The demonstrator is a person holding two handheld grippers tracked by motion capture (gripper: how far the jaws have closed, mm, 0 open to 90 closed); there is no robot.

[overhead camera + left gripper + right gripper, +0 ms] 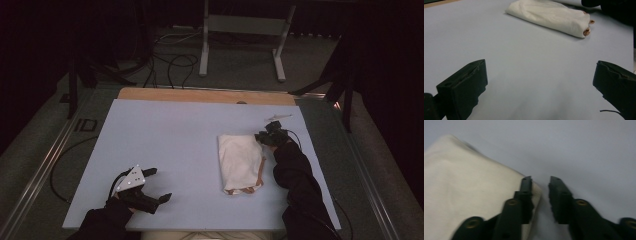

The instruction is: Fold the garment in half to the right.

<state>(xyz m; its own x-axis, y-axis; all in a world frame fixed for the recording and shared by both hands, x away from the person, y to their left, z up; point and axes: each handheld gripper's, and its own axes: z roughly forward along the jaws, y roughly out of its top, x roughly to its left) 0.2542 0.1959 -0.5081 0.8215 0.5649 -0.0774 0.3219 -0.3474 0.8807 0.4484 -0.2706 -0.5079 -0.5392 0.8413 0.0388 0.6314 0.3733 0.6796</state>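
A folded cream cloth (239,161) is lying right of centre in the high view, on the pale blue surface (165,150), with a brownish hem or strap curling out along its lower right edge. The right tongs (264,136) are sitting at the cloth's upper right corner, with the person's dark sleeve (295,175) running down to the lower right of the frame.

In the right gripper view, the cloth (466,195) is spreading over the left half of the frame, and the right tongs (540,182) are standing a little apart, parted by a narrow gap. The left-hand jaw is lying over the cloth's corner edge while the right-hand jaw is over bare surface; the pads are not pressing on the fabric, so the tongs are released, with nothing gripped between them.

The left tongs (158,184) are resting at the lower left of the high view, well apart from the cloth, spread wide, with a grey three-cornered plate on top. In the left gripper view, the left tongs (539,75) are gaping at the bottom corners of the frame with bare surface between them, and the cloth (549,16) is lying at the upper middle, its brownish trim peeking out at its right end.
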